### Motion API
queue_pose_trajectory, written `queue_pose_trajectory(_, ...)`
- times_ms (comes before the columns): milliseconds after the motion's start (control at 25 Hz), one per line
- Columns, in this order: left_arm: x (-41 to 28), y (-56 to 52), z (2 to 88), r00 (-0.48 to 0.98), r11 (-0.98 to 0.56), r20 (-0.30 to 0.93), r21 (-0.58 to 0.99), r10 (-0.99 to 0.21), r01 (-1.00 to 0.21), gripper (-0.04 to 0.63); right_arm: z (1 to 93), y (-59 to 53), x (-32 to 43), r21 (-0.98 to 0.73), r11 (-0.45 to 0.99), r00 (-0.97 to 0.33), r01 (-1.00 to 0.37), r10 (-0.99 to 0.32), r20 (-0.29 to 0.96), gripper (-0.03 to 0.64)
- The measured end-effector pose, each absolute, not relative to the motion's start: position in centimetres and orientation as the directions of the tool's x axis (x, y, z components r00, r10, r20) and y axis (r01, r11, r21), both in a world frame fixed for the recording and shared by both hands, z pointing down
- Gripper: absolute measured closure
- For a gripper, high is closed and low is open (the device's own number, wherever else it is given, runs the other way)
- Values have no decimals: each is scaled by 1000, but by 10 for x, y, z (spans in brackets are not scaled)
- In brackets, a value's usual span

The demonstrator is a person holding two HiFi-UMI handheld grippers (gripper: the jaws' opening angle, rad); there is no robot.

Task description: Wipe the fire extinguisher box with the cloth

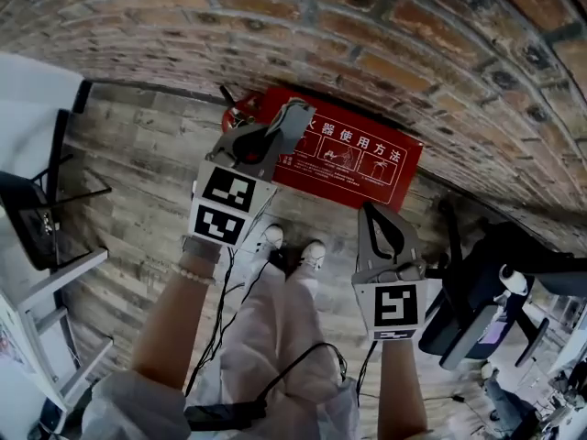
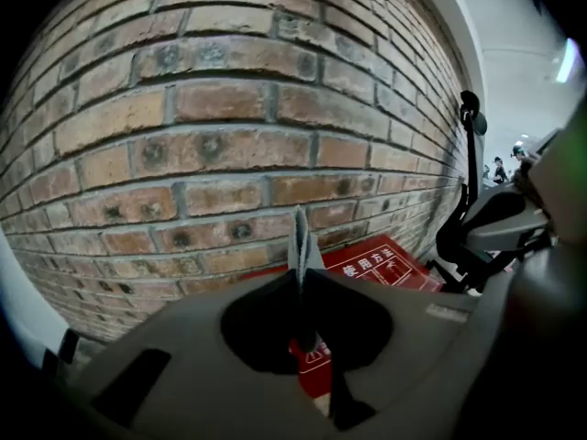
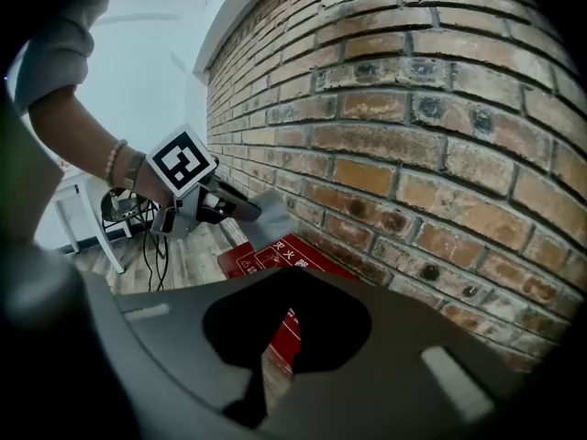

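Observation:
The red fire extinguisher box (image 1: 353, 159) with white print lies on the wooden floor against the brick wall. It also shows in the left gripper view (image 2: 390, 262) and the right gripper view (image 3: 275, 257). My left gripper (image 1: 286, 128) hangs over the box's left end, shut on a folded grey cloth (image 1: 298, 113). The cloth (image 2: 300, 238) stands up thin between its closed jaws. My right gripper (image 1: 371, 214) hovers nearer to me, right of the box's middle, shut with nothing in it (image 3: 289, 275). From there I see the left gripper (image 3: 240, 207) and cloth (image 3: 271, 214).
A red extinguisher part (image 1: 240, 113) lies at the box's left end. A black office chair (image 1: 477, 301) stands to the right, also seen at the left gripper view's right (image 2: 477, 223). White furniture (image 1: 46, 273) is at the left. The person's shoes (image 1: 292, 246) and cables (image 1: 215, 337) are below.

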State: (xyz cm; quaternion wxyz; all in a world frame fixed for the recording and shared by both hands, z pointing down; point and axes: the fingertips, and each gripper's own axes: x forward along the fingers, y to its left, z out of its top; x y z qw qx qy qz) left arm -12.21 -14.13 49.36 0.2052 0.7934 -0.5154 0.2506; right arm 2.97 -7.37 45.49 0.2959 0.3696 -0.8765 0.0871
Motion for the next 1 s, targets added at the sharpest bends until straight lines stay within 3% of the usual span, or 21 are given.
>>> queue_pose_trajectory(680,61,-92,501,582,-566,582,238,-568,-790,583,460,-43,141,67,571,-419,-818,-672,610,606)
queue_pose_trajectory(1000,125,-76,539,614,-601,623,274,-484,-751,583,468,-37,175,57,538,-395,-841,-683,615,606)
